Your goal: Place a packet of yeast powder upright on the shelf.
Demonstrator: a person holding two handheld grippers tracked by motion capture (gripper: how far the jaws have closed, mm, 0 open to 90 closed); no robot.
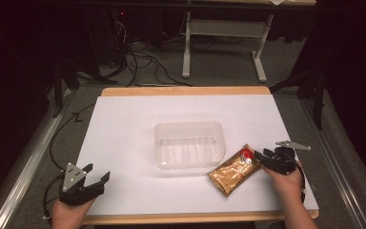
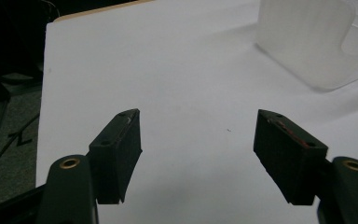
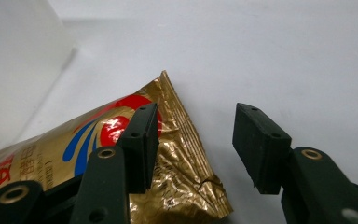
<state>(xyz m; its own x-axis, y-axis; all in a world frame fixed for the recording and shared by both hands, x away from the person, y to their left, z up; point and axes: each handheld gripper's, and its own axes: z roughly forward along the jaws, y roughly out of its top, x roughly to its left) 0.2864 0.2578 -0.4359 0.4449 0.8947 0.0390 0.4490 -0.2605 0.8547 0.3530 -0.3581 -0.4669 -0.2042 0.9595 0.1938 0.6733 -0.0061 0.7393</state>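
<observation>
1. My left gripper (image 1: pixel 94 180) is hovering low over the near left corner of the white table (image 1: pixel 124 124), its jaws spread wide with bare tabletop between them. In the left gripper view the black pads (image 2: pixel 121 149) are flat and blocky, and their bases are running off the bottom edge.
2. The clear plastic tub (image 1: pixel 189 144) is sitting mid-table, rounded at the corners, ribbed on its floor, so translucent that its walls are hard to trace. The left gripper view is cutting it off at the top right (image 2: pixel 307 42).
3. The gold foil packet (image 1: pixel 233 170) is lying flat just right of the tub's near corner, crinkled and glossy. Its long axis is running diagonally, its red-marked end pointing away and right, toward my right gripper (image 1: pixel 262 160). Its print is too small to read.
4. My right gripper's jaws are standing apart, pinching nothing. In the right gripper view one pad (image 3: pixel 142 140) is hiding part of the packet (image 3: pixel 177 154).
</observation>
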